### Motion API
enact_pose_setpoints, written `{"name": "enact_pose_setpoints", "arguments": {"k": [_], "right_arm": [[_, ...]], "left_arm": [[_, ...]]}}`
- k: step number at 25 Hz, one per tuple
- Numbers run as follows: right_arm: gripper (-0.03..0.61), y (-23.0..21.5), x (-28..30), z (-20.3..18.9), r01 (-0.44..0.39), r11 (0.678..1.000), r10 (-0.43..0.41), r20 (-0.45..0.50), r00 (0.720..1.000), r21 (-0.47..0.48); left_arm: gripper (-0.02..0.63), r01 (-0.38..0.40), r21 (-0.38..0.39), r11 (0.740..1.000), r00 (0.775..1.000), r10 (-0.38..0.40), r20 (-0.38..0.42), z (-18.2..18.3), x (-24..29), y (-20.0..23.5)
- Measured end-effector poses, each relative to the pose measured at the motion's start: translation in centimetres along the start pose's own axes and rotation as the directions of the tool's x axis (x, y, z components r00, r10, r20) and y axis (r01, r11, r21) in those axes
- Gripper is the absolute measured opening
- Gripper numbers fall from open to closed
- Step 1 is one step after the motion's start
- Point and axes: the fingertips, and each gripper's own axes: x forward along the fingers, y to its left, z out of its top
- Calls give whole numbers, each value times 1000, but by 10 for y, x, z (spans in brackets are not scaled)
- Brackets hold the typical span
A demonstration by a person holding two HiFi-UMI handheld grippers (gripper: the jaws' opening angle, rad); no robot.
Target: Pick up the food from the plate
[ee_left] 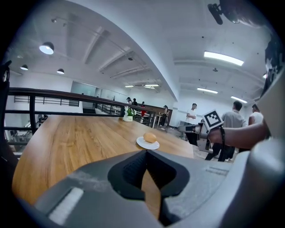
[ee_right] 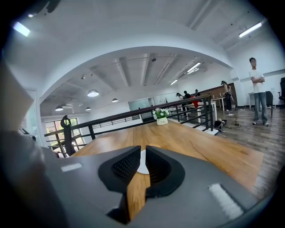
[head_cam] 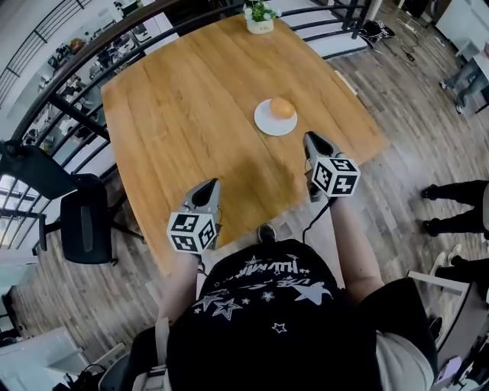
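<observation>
Two grippers wait short of the target, so the approach is the step in hand.

Head view: the food [head_cam: 282,108] sits on the plate [head_cam: 263,122] mid-surface [head_cam: 183,114], near the right gripper [head_cam: 313,137]. The left gripper [head_cam: 210,183] is well apart.

Left gripper view: jaws closed, empty.

Right gripper view: jaws a slit apart, empty. The next move likely requires wider jaws.

The shirt print is unreadable.

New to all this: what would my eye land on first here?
A round orange piece of food on a small white plate stands out, right of centre on the wooden table. Nearer the person, the left gripper and right gripper, marked with black-and-white squares, hover at its near edge. A potted plant sits at the far edge.
</observation>
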Motion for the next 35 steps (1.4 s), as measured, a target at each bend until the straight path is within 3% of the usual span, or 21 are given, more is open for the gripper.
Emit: {"name": "enact_pose_setpoints", "arguments": {"k": [16,24,30,35], "right_arm": [[203,-33,106,5,-87,994,79,-118,990,-63],[322,-36,146,-21,-136,986,108,-246,963,-97],[336,-46,163,-37,-153,970,85,-329,941,-187],[360,-49,179,-49,-173,967,93,-369,925,-189]], "left_arm": [[2,-82,-15,997,997,82,11,32,68,29],[2,-101,-33,994,995,101,2,35,88,44],[2,-115,-59,992,993,115,-7,30,93,49],[2,-127,-78,989,992,126,-19,23,95,58]]}}
